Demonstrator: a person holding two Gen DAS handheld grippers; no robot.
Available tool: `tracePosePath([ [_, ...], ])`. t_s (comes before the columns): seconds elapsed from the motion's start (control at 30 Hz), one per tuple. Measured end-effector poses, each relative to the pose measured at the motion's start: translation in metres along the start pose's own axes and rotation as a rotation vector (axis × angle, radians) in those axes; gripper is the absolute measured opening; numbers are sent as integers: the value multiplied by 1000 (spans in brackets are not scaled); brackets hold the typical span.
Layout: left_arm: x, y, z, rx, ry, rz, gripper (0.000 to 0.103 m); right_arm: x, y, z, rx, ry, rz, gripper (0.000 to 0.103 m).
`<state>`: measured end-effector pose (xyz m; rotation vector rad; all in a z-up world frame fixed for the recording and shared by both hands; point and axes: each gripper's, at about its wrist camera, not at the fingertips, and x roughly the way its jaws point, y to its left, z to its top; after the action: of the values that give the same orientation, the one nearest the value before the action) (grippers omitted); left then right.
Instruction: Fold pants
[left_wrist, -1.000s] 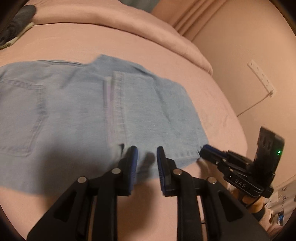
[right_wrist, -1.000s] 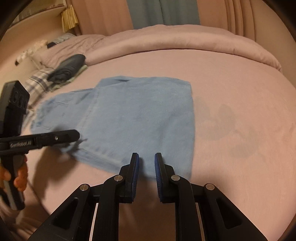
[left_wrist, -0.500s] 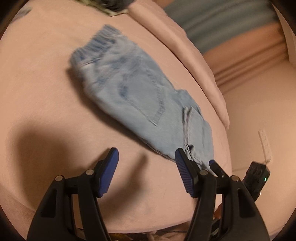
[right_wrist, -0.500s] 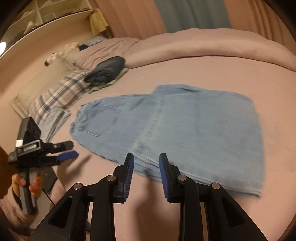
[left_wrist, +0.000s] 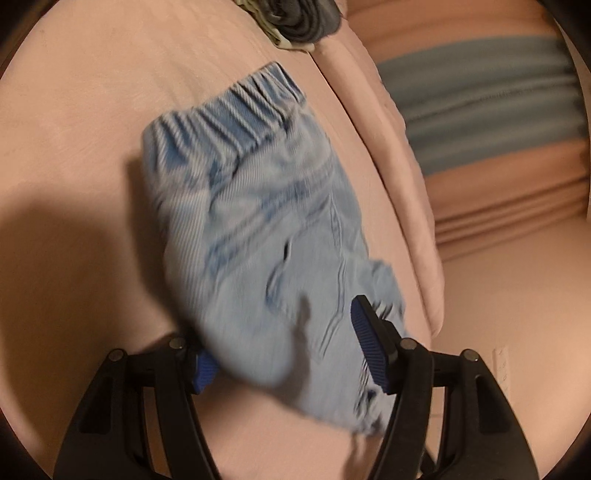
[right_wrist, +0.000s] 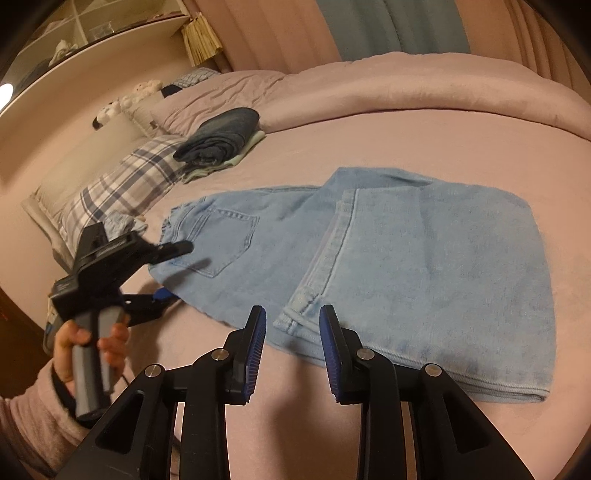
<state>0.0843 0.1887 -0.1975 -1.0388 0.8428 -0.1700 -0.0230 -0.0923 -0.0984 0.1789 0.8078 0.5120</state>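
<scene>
Both grippers are open: the left gripper (left_wrist: 284, 347) straddles the near edge of the jeans (right_wrist: 369, 258) on the bed (right_wrist: 406, 122), and the right gripper (right_wrist: 291, 347) hovers at their hem. Soft, limp denim likely grips best at doubled edges.

- The left wrist camera sits very close over the pants (left_wrist: 258, 236), near their seat end, looking along them toward the elastic waistband (left_wrist: 229, 114) and the dark folded clothes (left_wrist: 299, 18) beyond.
- The right wrist camera stands farther back at the bed (right_wrist: 443, 122) edge, near the pants' (right_wrist: 406, 258) folded leg hems, facing the pillows (right_wrist: 122, 184).
- Both views share the pants, the bed and the dark folded clothes (right_wrist: 218, 140); the right view also takes in the left gripper (right_wrist: 173, 269).
</scene>
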Motion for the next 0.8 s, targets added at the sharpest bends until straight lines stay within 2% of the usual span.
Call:
tracePosePath([
  [0.07, 2, 3, 10, -47, -8, -17, 61, 0, 1, 2, 0, -3, 0, 30],
  [0.1, 3, 3, 13, -64, -5, -23, 56, 1, 1, 4, 0, -3, -2, 30],
  [0.13, 5, 3, 15, -75, -2, -17, 41, 2, 1, 5, 1, -3, -7, 30],
  [0.2, 1, 10, 18, -86, 11, 7, 22, 5, 1, 9, 5, -3, -20, 30],
  [0.27, 3, 14, 14, -128, 9, -21, 21, 8, 2, 14, -2, -3, -28, 30],
  [0.33, -1, 11, 12, -120, -3, -17, 19, 17, 5, 20, -27, 7, -40, 30],
  [0.47, -15, -21, 7, 50, -57, 25, 17, 47, 9, 39, -77, 50, -86, 30],
  [0.63, -28, -66, 3, 265, -101, 35, 18, 90, 6, 62, -56, 79, -125, 29],
  [0.7, -32, -85, -3, 369, -115, 43, 17, 115, 1, 63, -28, 147, -114, 23],
  [0.8, -33, -110, -14, 505, -138, 72, 17, 128, 1, 65, -29, 173, -121, 20],
])
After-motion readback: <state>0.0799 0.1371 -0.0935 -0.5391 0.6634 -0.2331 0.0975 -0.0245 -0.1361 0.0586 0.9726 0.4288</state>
